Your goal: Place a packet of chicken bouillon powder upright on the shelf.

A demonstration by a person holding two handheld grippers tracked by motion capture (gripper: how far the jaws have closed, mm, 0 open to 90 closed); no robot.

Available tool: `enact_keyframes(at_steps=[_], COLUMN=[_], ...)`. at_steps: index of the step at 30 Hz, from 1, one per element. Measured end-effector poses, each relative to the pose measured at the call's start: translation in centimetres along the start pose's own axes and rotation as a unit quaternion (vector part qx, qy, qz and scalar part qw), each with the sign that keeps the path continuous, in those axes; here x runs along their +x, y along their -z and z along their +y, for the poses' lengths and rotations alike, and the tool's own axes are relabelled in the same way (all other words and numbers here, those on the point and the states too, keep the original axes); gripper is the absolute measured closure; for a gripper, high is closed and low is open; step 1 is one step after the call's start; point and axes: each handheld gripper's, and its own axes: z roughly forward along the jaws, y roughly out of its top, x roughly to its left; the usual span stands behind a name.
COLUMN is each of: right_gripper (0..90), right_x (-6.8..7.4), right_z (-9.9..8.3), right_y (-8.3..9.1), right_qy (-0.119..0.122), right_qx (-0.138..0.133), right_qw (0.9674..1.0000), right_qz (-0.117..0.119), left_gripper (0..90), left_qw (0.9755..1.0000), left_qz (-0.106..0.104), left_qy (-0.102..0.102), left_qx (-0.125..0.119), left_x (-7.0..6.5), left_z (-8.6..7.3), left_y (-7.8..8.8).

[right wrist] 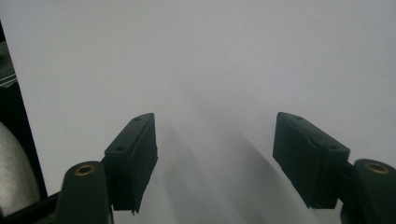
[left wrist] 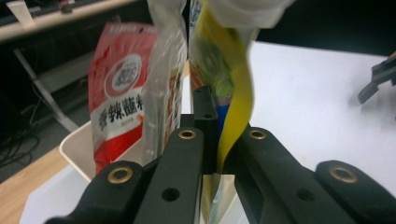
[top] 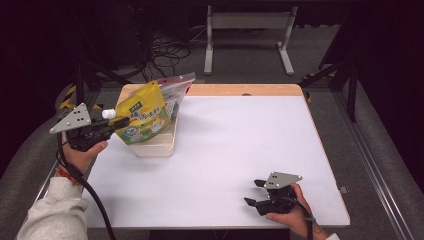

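Observation:
A yellow spouted pouch (top: 142, 117) with a white cap (top: 108, 114) hangs tilted over the cream bin (top: 159, 145) at the table's left. My left gripper (top: 119, 124) is shut on the pouch's edge, below the cap. In the left gripper view the jaws pinch the yellow pouch (left wrist: 233, 116) edge-on, with a red snack bag (left wrist: 121, 93) standing in the bin (left wrist: 77, 151) behind it. That red-and-clear snack bag (top: 176, 90) leans in the bin behind the pouch. My right gripper (top: 252, 192) rests near the table's front right, open, with only white tabletop between its fingers (right wrist: 135, 154).
The white table top (top: 240, 145) has a wooden strip (top: 240, 90) along its far edge. Beyond it stand a white metal frame (top: 247, 30) and loose cables (top: 165, 50) on the dark floor. Black stand legs (top: 345, 70) rise at the right.

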Motion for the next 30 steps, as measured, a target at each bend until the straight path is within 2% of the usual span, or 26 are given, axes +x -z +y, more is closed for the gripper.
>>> enact_keyframes(at_steps=[4, 6, 8, 10, 14, 17, 22, 23, 24, 26, 27, 28, 30], right_gripper=[30.3, 30.2, 30.0, 29.8, 29.4, 29.2, 29.0, 29.0, 28.9, 28.8, 28.8, 28.8, 28.3], right_x=[0.1, 0.0, 0.0, 0.0, 0.1, 0.2, 0.2, 0.2, 0.2, 0.2, 0.2, 0.2, 0.2], right_z=[0.0, -0.1, -0.1, -0.2, -0.2, -0.1, -0.1, -0.1, -0.1, -0.1, -0.1, -0.1, -0.1], right_y=[0.0, 0.0, -0.1, -0.1, -0.1, -0.2, -0.3, -0.3, -0.3, -0.3, -0.3, -0.4, -0.4], right_qy=[0.002, 0.001, 0.0, 0.001, 0.002, 0.003, 0.004, 0.004, 0.004, 0.003, 0.003, 0.004, 0.006], right_qx=[0.0, 0.001, 0.002, 0.004, 0.006, 0.008, 0.01, 0.01, 0.009, 0.009, 0.009, 0.01, 0.011], right_qw=[1.0, 1.0, 1.0, 1.0, 1.0, 1.0, 0.9999, 0.9999, 0.9999, 0.9999, 0.9999, 0.9999, 0.9999], right_qz=[0.0, 0.0, 0.001, 0.001, 0.003, 0.004, 0.005, 0.005, 0.004, 0.006, 0.005, 0.005, 0.008], left_gripper=[89.9, 89.8, 89.8, 89.6, 89.6, 89.3, 86.1, 84.5, 78.5, 74.0, 71.3, 67.2, 70.1], left_qw=[0.9998, 0.9995, 0.9989, 0.9982, 0.9987, 0.9984, 0.9979, 0.9978, 0.9975, 0.9971, 0.9966, 0.9965, 0.997], left_qz=[-0.016, -0.027, -0.037, -0.03, -0.024, 0.001, 0.012, 0.019, 0.029, 0.038, 0.05, 0.048, 0.041], left_qy=[-0.006, -0.001, -0.004, -0.005, 0.015, 0.027, 0.05, 0.055, 0.059, 0.064, 0.065, 0.069, 0.065], left_qx=[0.012, 0.015, 0.028, 0.051, 0.041, 0.05, 0.038, 0.033, 0.026, 0.018, 0.012, 0.005, 0.003], left_x=[0.2, 0.3, 0.4, 0.5, 0.9, 1.2, 1.4, 1.4, 1.4, 1.4, 1.3, 1.3, 1.1], left_z=[0.0, -0.3, -0.6, -1.0, -2.0, -2.6, -3.9, -4.0, -4.1, -4.1, -3.9, -3.9, -3.8], left_y=[-0.8, -1.1, -1.6, -2.3, -2.6, -2.8, -2.7, -2.7, -2.7, -2.7, -2.8, -2.8, -2.9])
